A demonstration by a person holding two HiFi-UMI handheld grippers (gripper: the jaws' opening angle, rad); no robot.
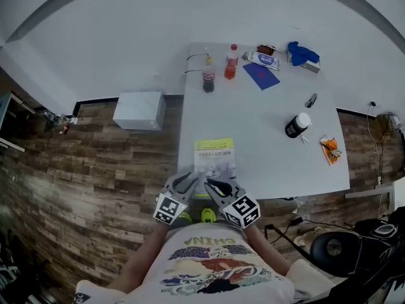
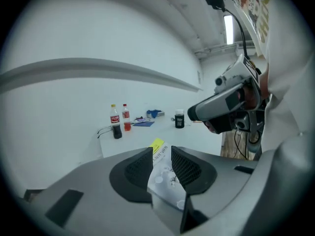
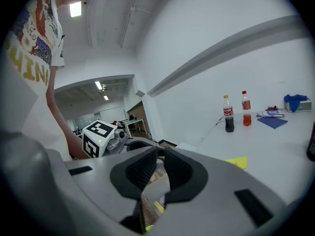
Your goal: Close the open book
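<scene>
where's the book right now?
Head view: the book lies at the table's near edge, left of centre, just beyond the left gripper and right gripper.

**Book: flat on the desk, near edge, single face up**

The book (image 1: 214, 158) lies flat on the white desk (image 1: 272, 132), close to the desk's near edge and toward its left side, directly in front of the person. It is a thin upright rectangle with its long sides running away from the person. One face shows upward: a yellow band crosses the far end with a line of dark print below it, and the rest is white-grey with a pale printed pattern. In the left gripper view it appears in the gap between the tongs, yellow end farthest away.
</scene>
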